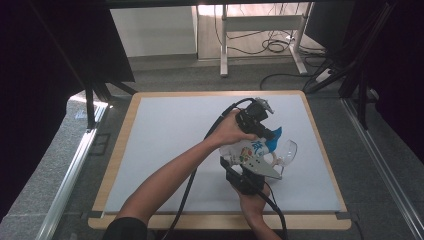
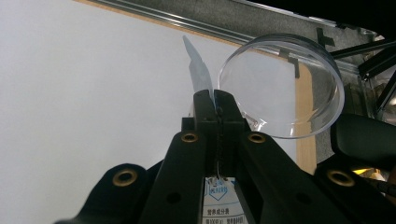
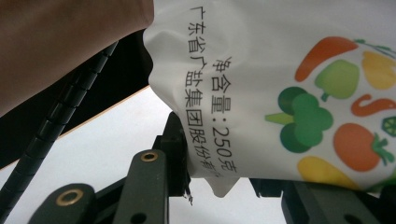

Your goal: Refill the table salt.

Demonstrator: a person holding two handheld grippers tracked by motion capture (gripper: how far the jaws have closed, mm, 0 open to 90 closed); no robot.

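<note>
Both grippers hold a white pouch (image 1: 247, 150) with a vegetable print and a blue top above the white mat. My left gripper (image 1: 267, 132) comes in from the far side and is shut on the pouch's thin top edge (image 2: 198, 70); in the left gripper view its jaws (image 2: 217, 100) meet on that flap. From the near side, my right gripper (image 1: 242, 162) is shut on the pouch's bottom, and the printed pouch (image 3: 289, 70) bulges between its jaws (image 3: 224, 172). A clear glass bowl (image 1: 289, 150) lies just right of the pouch, tilted, its round rim (image 2: 289, 84) beyond the left jaws.
The white mat (image 1: 170, 140) covers a wooden table (image 1: 120, 150). The left forearm (image 1: 175, 170) crosses the mat from the bottom left, and its cable (image 1: 187, 195) trails back. Desk legs and loose cables (image 1: 270, 47) stand on the floor beyond. Dark stands flank both sides.
</note>
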